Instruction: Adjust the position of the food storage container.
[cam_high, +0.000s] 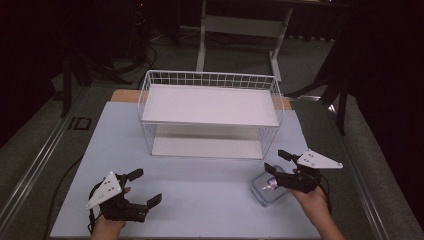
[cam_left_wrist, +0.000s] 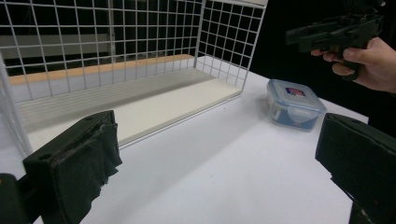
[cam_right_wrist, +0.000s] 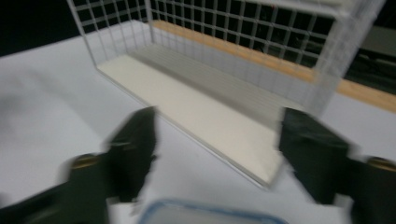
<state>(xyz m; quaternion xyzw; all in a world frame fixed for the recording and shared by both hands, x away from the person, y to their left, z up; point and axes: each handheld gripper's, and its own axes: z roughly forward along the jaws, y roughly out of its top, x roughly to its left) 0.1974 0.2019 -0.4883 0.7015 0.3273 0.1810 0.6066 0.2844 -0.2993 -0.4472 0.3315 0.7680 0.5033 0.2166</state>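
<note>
Two jaws stood apart on your right gripper, partly spread, nothing pinched between them. In the right gripper view they straddled empty air, with the blue-rimmed lid of the box just peeking in below. No earlier look to go on, but the blur there suggested a hand on the move. From above, that gripper hung over the box, the tips out past its far edge, toward the rack. I read that as lining up for a grab: jaws wide enough to take the box across its sides, not yet down on it.

Your left gripper was spread wide too, holding nothing. Its black pads framed bare table, and it sat near the front left corner, well apart from the box. My guess: you parked it there to stay out of the way.

The box itself sat flat on the table, lid on, at the front right, near the rack's right front corner but not touching it. The left gripper view showed its clear walls and blue-trimmed lid plainly.

Behind it, the rack's lower shelf lay bare and open to the front, a likely home for the box.
</note>
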